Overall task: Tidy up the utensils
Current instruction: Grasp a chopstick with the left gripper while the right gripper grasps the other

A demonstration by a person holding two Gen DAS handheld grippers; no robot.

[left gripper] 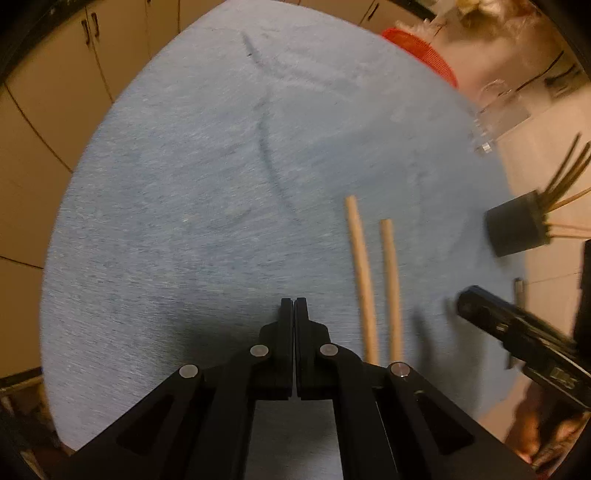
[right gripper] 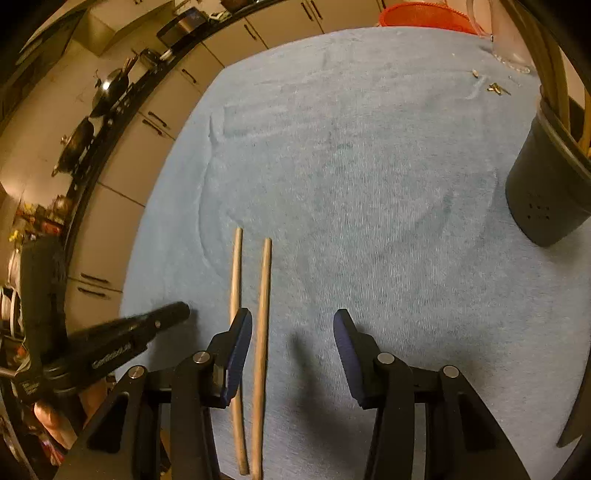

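Note:
Two pale wooden chopsticks [left gripper: 390, 288] [right gripper: 263, 314] lie side by side on a blue towel [left gripper: 221, 184] [right gripper: 369, 184]. My left gripper [left gripper: 294, 306] hangs shut and empty over the towel, just left of the chopsticks. It shows in the right wrist view as a dark blurred gripper [right gripper: 173, 314]. My right gripper [right gripper: 292, 319] is open above the near half of the chopsticks. One stick lies between its fingers and the other runs under the left finger. A dark utensil holder [left gripper: 515, 225] [right gripper: 543, 184] with several sticks in it stands at the towel's right edge.
A red basket [left gripper: 424, 51] [right gripper: 424, 14] sits at the far edge. A clear glass object [left gripper: 495, 118] stands beyond the holder. Small metal bits [right gripper: 493, 88] lie on the towel near it. Cabinet doors [right gripper: 129, 177] run along the left.

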